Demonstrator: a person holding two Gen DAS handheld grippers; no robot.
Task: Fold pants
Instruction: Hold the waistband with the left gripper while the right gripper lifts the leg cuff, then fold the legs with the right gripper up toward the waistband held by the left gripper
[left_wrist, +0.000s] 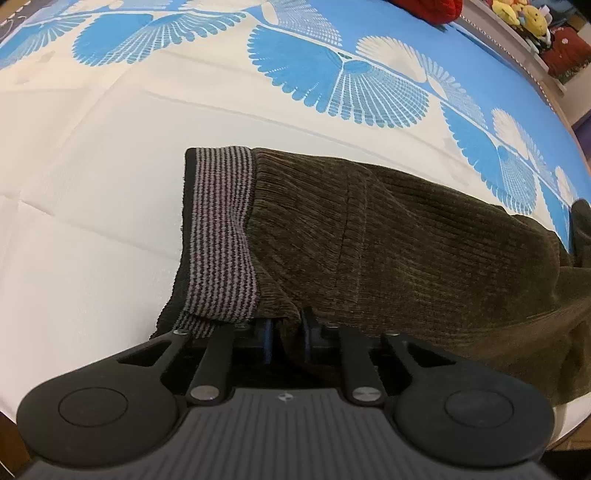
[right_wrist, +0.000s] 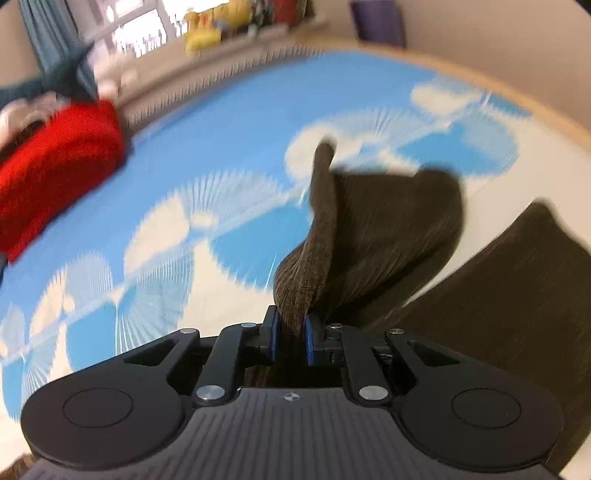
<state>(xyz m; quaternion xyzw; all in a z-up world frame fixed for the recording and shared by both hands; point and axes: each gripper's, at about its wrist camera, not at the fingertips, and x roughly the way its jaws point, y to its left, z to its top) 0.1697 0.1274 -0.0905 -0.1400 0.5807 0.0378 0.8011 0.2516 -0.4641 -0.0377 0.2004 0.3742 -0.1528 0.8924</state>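
Observation:
Dark brown ribbed pants (left_wrist: 388, 236) lie on a bed, their striped grey-and-black waistband (left_wrist: 221, 229) toward the left. My left gripper (left_wrist: 288, 332) is shut on the near edge of the pants just beside the waistband. In the right wrist view, my right gripper (right_wrist: 290, 332) is shut on a bunched fold of the pants (right_wrist: 369, 229) and holds it lifted above the bed; another part of the pants (right_wrist: 509, 295) lies lower right. This view is motion-blurred.
The bedspread (left_wrist: 110, 184) is white with blue fan patterns (right_wrist: 221, 147). A red cushion (right_wrist: 55, 162) lies at the far left of the bed. Yellow plush toys (left_wrist: 524, 16) sit on a shelf beyond the bed. The bed's edge (right_wrist: 554, 118) curves at right.

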